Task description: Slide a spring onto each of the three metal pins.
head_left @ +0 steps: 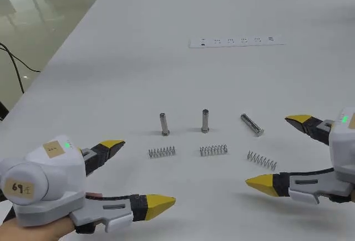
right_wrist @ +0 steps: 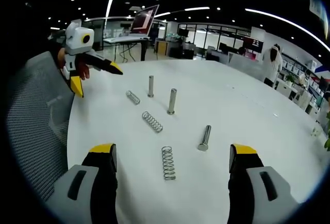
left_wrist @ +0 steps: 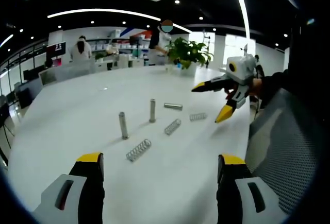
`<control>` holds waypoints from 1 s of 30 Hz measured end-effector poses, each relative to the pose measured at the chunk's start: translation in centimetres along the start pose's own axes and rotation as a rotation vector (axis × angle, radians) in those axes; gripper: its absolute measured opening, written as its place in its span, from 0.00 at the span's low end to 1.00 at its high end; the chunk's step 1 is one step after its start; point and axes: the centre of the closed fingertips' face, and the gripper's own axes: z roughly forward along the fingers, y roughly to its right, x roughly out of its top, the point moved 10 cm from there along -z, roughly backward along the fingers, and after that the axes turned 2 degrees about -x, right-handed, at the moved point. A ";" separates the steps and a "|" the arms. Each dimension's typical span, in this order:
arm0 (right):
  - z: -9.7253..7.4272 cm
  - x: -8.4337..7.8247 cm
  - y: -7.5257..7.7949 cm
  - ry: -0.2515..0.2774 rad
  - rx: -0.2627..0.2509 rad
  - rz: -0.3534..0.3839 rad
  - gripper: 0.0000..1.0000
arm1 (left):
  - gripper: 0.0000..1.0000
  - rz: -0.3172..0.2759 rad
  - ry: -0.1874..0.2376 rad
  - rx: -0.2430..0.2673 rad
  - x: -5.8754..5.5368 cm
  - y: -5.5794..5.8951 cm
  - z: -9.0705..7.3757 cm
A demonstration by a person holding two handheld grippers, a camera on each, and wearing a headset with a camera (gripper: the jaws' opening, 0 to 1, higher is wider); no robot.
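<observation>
On the white table [head_left: 166, 75], two metal pins stand upright, the left pin [head_left: 164, 124] and the middle pin [head_left: 205, 121]. A third pin [head_left: 252, 124] lies on its side to the right. Three springs lie in a row in front of them: left spring [head_left: 162, 152], middle spring [head_left: 213, 150], right spring [head_left: 262, 160]. My left gripper [head_left: 138, 173] is open at the near left, short of the left spring [left_wrist: 138, 150]. My right gripper [head_left: 277, 151] is open at the right, its jaws either side of the right spring [right_wrist: 168, 162] and the lying pin [right_wrist: 204, 138].
A white power strip [head_left: 237, 41] lies far back on the table. The table's left edge [head_left: 55, 58] drops to a shiny floor with a black cable [head_left: 16, 63]. People [left_wrist: 82, 49] and a plant [left_wrist: 188, 54] are far behind. A mesh chair [right_wrist: 41, 116] is beside the table.
</observation>
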 end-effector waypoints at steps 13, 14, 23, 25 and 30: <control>0.0 -0.1 -0.1 -0.005 0.002 0.000 0.90 | 0.88 -0.001 -0.002 -0.003 -0.1 0.0 0.0; 0.0 -0.1 -0.1 -0.005 0.002 0.000 0.90 | 0.88 -0.001 -0.002 -0.003 -0.1 0.0 0.0; 0.0 -0.2 0.0 -0.009 0.002 0.001 0.90 | 0.88 -0.001 -0.003 -0.005 -0.1 0.1 0.0; 0.0 -0.2 0.0 -0.010 0.002 0.001 0.90 | 0.88 -0.001 -0.004 -0.006 -0.1 0.1 0.0; 0.0 -0.2 0.0 -0.009 0.001 0.002 0.90 | 0.88 -0.001 -0.004 -0.006 -0.1 0.1 0.0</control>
